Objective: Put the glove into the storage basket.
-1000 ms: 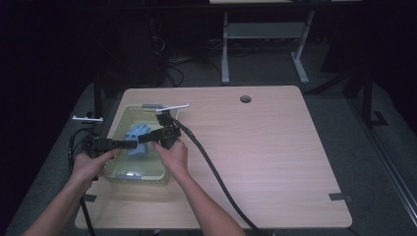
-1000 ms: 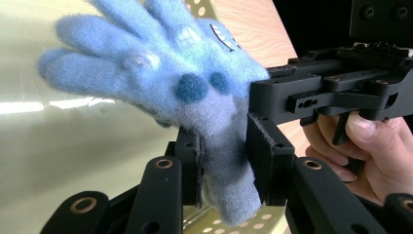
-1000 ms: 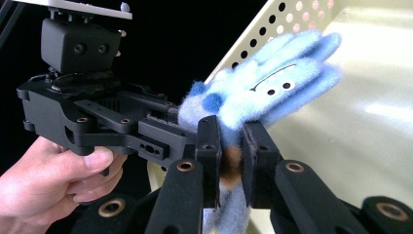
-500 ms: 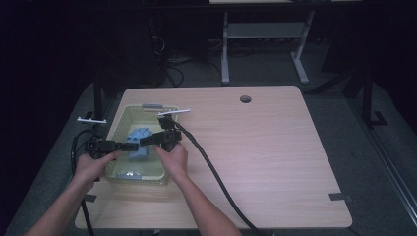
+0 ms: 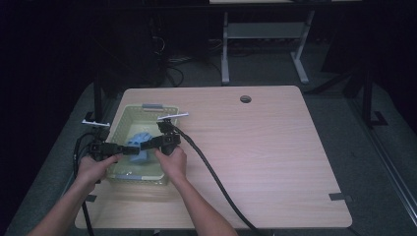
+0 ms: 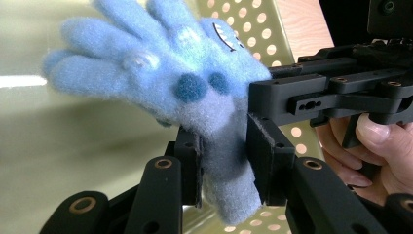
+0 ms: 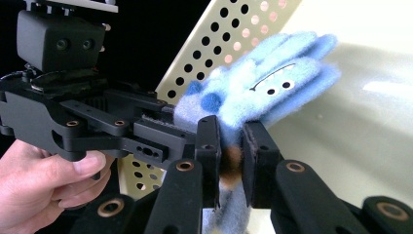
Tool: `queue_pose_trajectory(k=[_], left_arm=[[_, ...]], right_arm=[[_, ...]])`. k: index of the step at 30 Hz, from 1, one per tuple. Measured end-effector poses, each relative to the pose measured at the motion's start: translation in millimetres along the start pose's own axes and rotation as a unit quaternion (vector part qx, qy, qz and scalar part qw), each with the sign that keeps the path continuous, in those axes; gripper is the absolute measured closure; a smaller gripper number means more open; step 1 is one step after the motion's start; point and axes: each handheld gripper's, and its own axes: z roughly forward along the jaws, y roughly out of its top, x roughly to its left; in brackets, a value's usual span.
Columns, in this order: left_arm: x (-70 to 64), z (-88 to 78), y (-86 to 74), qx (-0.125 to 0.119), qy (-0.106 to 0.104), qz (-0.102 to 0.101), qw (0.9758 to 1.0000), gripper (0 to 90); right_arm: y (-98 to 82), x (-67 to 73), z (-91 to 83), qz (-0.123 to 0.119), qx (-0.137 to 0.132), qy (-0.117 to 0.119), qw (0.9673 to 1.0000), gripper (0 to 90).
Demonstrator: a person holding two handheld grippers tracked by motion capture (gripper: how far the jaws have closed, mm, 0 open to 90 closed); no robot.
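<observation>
High view: glove (image 5: 139, 146) hangs between left gripper (image 5: 129, 149) and right gripper (image 5: 145, 145), over the basket (image 5: 129, 116), left of centre.
Left gripper view: jaws clamp the cuff; thin fleece may slip.
Right gripper view: jaws pinch the cuff; pulling apart may stretch or tear it.

This looks like a lab or recording room. A plain wooden desk (image 5: 255, 147) with a cable hole (image 5: 245, 99) stands on grey carpet (image 5: 344, 98) in a dark room, with loose cables (image 5: 172, 73) and a metal frame (image 5: 265, 34) behind it.
</observation>
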Motion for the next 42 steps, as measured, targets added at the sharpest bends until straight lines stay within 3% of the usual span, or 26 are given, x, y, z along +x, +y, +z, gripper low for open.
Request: queue_pose_trajectory(k=[19, 42], left_arm=[[0.5, 6.9, 0.1, 0.014, 0.015, 0.004, 0.9998, 67.1], [0.9, 10.8, 0.6, 0.018, 0.02, 0.009, 0.9996, 66.8]], right_arm=[[-2.4, -2.7, 2.0, 0.006, 0.004, -0.018, 0.9998, 76.1], [-3.0, 0.0, 0.1, -0.007, 0.005, -0.043, 0.999, 75.1]])
